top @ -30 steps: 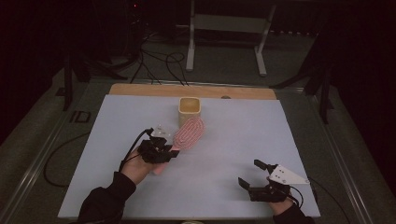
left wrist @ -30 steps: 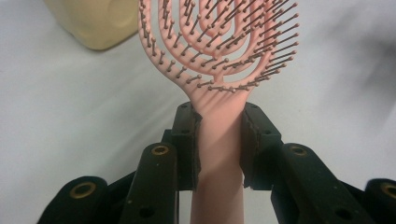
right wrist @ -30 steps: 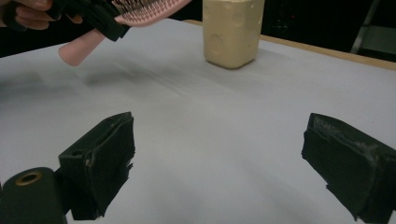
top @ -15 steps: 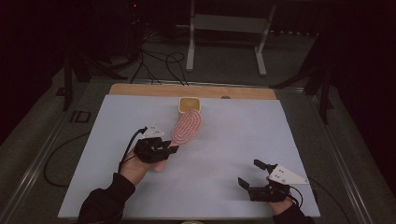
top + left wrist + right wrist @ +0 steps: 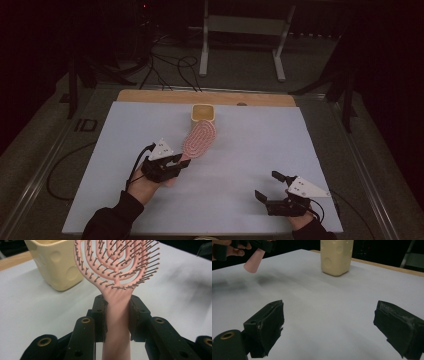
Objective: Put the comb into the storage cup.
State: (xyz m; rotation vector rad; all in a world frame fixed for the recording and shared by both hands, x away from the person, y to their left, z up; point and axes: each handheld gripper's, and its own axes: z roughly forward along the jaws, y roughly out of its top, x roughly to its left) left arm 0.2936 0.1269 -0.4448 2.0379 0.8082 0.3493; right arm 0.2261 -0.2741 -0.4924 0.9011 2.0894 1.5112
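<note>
A pink hairbrush (image 5: 199,139) is held in the left gripper (image 5: 172,165). It is gripped by its handle, just below the round part with the bristles. In the left gripper view, the two black jaws are seen pressed against both sides of the handle (image 5: 117,315), so the gripper is closed tight on it. The bristles are turned up, toward the camera.

The brush is stretched out long, away from the person. Its handle end is at the gripper, and its head is pointed at a small yellow cup (image 5: 203,114). The cup is stood at the far side of the desk (image 5: 260,150), near the wooden edge. The tip of the brush head is seen just beside the cup, very close to it. Whether they touch cannot be told. The brush seems to be lifted a little off the desk, since a shadow is cast under it.

The cup is much nearer to the left hand than to the right one. If the brush is meant for the cup, only a short push forward and up may be needed.

The right gripper (image 5: 272,187) is kept near the front right corner of the desk, well apart from the brush. Its jaws are spread wide, and nothing is held between them.
</note>
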